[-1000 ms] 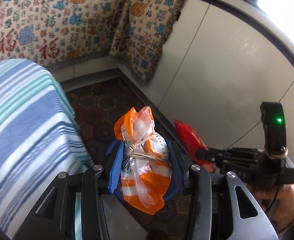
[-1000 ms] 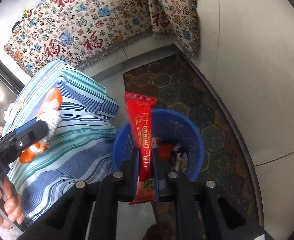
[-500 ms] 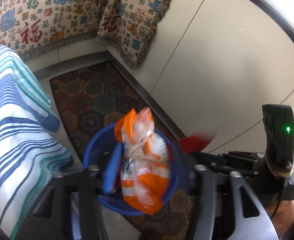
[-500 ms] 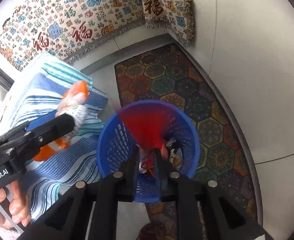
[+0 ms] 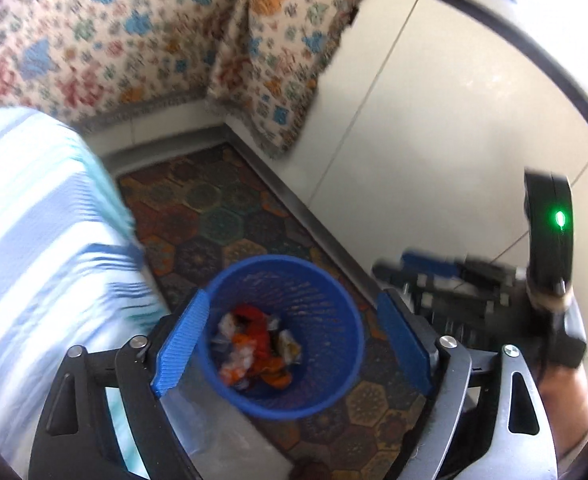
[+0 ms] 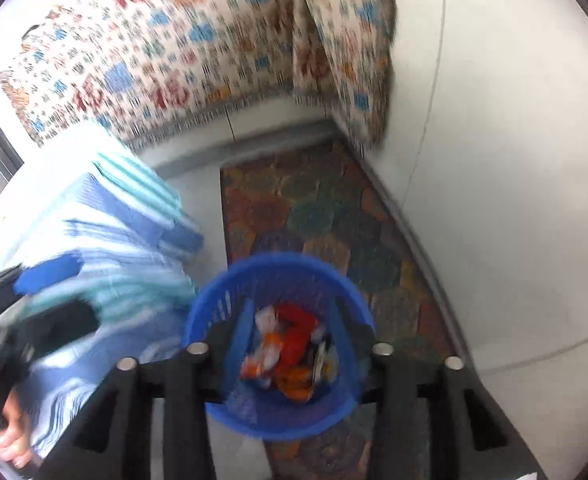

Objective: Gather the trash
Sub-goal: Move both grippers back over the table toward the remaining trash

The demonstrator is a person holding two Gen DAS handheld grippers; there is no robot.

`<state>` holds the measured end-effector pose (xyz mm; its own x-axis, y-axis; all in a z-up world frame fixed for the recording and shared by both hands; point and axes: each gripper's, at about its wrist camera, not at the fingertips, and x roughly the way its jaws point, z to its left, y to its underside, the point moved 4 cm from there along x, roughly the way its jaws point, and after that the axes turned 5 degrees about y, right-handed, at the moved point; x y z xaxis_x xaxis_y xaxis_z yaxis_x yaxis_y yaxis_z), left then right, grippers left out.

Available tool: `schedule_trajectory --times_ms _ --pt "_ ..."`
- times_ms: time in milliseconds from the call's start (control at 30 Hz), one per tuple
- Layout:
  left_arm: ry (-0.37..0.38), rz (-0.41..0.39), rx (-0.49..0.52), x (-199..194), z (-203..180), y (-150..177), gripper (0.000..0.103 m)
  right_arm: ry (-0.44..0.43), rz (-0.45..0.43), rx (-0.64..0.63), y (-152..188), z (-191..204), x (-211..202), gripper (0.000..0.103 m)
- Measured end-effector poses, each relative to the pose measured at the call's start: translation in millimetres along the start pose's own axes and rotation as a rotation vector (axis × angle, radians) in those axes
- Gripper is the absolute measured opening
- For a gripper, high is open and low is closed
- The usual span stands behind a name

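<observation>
Both grippers hang above the round blue plastic mesh basket, low in the centre of each frame, jaws opening with nothing between them. Left gripper spreads wide; right gripper parts less. Crumpled red, orange and white wrappers lie inside the basket, which stands on the patterned hexagon rug beside the blue-striped cloth.
</observation>
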<state>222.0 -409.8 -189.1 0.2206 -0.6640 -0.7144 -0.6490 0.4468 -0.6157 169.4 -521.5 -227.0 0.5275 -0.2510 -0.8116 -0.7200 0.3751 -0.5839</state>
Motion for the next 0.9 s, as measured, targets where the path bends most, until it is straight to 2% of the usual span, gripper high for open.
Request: schedule_trajectory --times_ms 100,200,367,500,667,767,900 --pt "-0.071 -0.044 0.013 -45.4 21.9 10.1 0.098 0.0 -0.129 -0.048 -14.0 26.5 -25.0 0.05" --pt "-0.19 -0.069 -0.028 -89.9 68.1 27.9 0.099 -0.019 -0.209 -0.105 -18.9 58.8 -40.8 0.054" --pt "-0.399 -0.084 -0.156 -149.9 160.6 53.5 0.099 -0.119 -0.251 -0.227 -17.5 135.1 -55.5 0.054" --pt "-0.547 -0.107 -0.261 -191.9 234.2 72.0 0.099 -0.185 -0.245 -0.337 -5.9 198.6 -62.4 0.055" --pt "-0.623 -0.07 -0.334 -213.2 303.2 92.3 0.099 -0.271 -0.225 -0.449 10.4 270.5 -66.4 0.056" --pt "-0.649 -0.049 -0.337 -216.2 326.2 101.8 0.099 -0.308 -0.197 -0.495 18.1 306.6 -65.2 0.06" --pt "-0.646 -0.057 -0.329 -223.5 332.9 103.5 0.101 -0.311 -0.158 -0.543 23.4 347.9 -55.8 0.061"
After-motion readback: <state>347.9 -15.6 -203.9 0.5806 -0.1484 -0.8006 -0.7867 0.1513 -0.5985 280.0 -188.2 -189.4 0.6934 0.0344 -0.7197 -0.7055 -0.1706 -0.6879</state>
